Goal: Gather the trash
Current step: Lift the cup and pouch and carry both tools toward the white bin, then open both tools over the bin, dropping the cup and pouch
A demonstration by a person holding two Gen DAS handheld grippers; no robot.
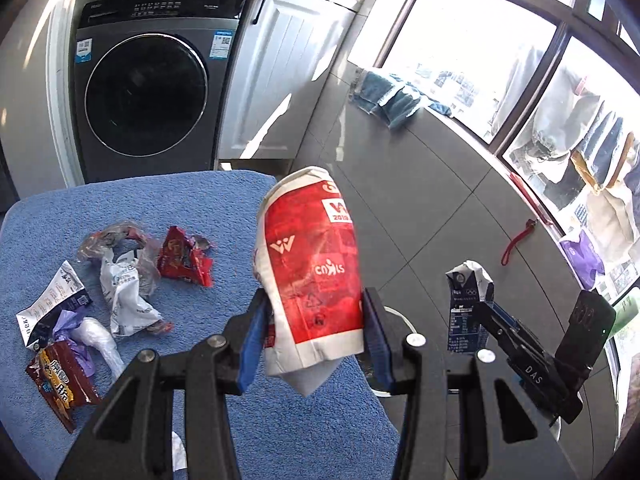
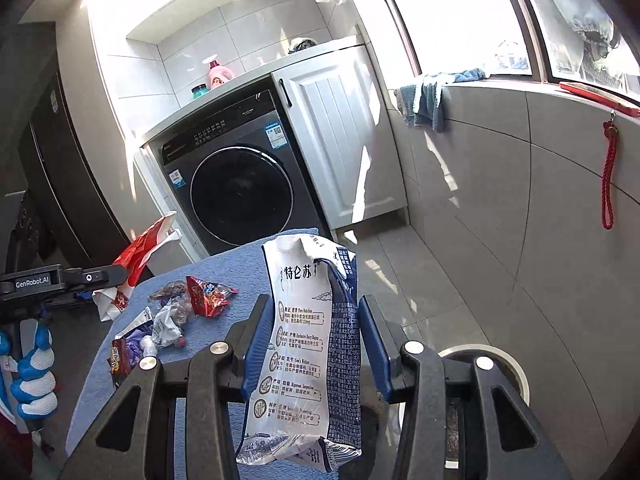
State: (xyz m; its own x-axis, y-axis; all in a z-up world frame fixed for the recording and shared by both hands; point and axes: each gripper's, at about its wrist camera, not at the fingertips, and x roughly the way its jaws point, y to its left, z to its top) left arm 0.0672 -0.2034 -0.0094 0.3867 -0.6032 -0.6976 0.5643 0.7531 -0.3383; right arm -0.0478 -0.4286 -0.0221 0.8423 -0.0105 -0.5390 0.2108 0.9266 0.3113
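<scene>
My left gripper (image 1: 314, 320) is shut on a crushed red and white carton (image 1: 312, 264), held above the right edge of a blue towel-covered table (image 1: 200, 208). My right gripper (image 2: 314, 340) is shut on a flattened white and navy milk carton (image 2: 308, 352). That carton and the right gripper also show in the left wrist view (image 1: 466, 304), to the right over the floor. Several crumpled wrappers (image 1: 120, 280) lie on the towel to the left. The red carton in the left gripper also shows in the right wrist view (image 2: 136, 256).
A white-rimmed round bin (image 2: 500, 354) stands on the floor at lower right, partly hidden by my right gripper. A dark washing machine (image 1: 148, 96) and a white cabinet (image 1: 280, 76) are behind the table. A grey tiled wall with windows (image 1: 500, 92) runs on the right.
</scene>
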